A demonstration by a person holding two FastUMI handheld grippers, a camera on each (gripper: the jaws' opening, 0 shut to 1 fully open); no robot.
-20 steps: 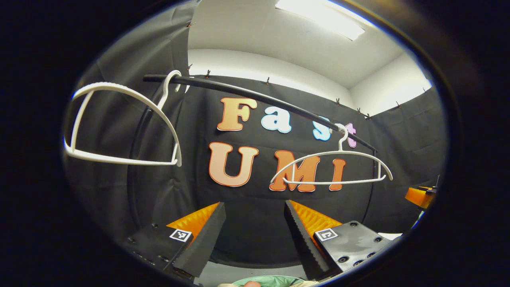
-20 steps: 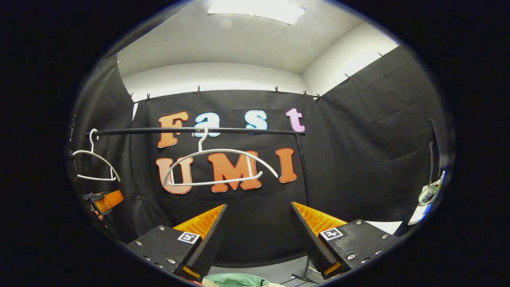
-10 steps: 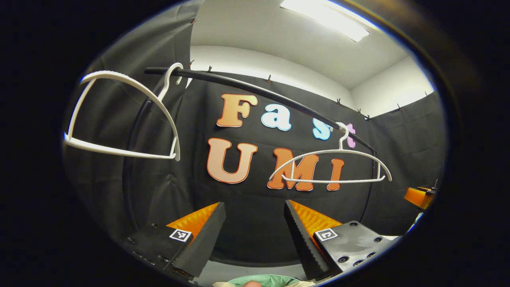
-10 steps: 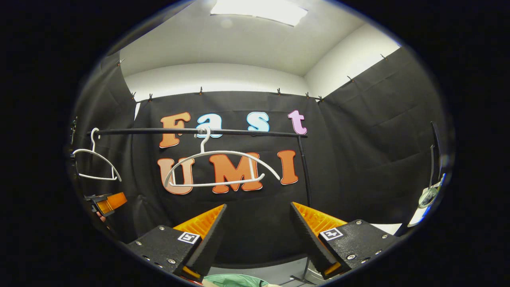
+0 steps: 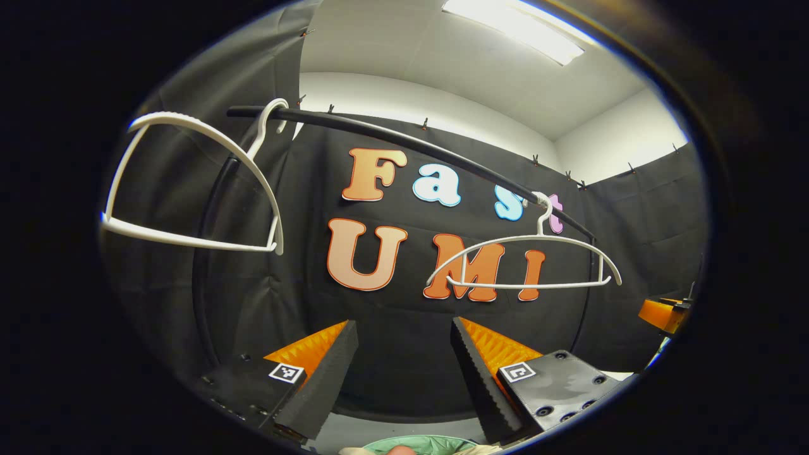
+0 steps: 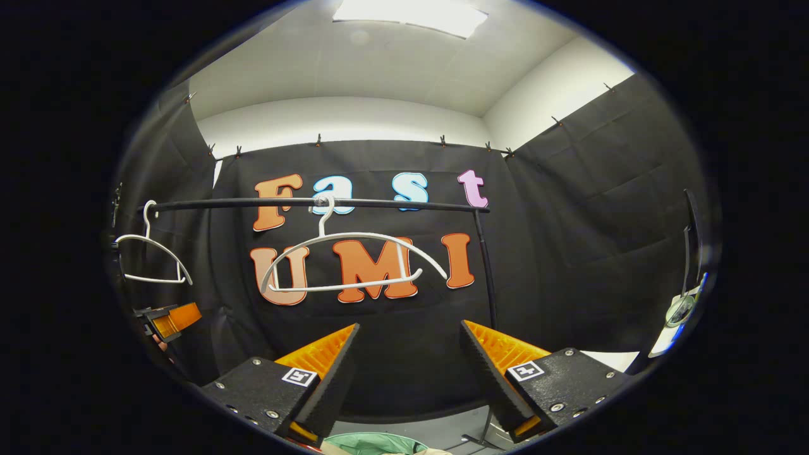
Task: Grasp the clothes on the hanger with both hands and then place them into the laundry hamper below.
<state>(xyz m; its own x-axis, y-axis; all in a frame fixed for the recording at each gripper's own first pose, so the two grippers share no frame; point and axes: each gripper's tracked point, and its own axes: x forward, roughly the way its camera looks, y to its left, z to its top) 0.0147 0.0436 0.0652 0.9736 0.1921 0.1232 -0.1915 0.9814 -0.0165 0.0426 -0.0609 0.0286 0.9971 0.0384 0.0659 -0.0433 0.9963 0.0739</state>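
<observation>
Two bare white hangers hang on a black rail (image 5: 411, 148); no garment is on either. In the left gripper view one hanger (image 5: 189, 183) is close at upper left and the other (image 5: 524, 265) is farther right. My left gripper (image 5: 404, 373) is open, with nothing between its fingers. In the right gripper view a hanger (image 6: 354, 262) hangs ahead at centre and another hanger (image 6: 152, 259) at far left. My right gripper (image 6: 411, 373) is open and holds nothing. The green hamper (image 5: 423, 445) shows at the bottom edge below the fingers, with pale fabric at its rim (image 6: 373, 442).
The rack's upright post (image 6: 485, 272) stands right of centre and runs down to a foot on the pale floor. The left gripper (image 6: 167, 319) appears low at the left edge of the right gripper view; the right gripper (image 5: 660, 313) sits at the left view's right edge.
Both views have shifted only slightly, and the hangers have swayed a little on the rail. Both grippers stay open and hold nothing.
</observation>
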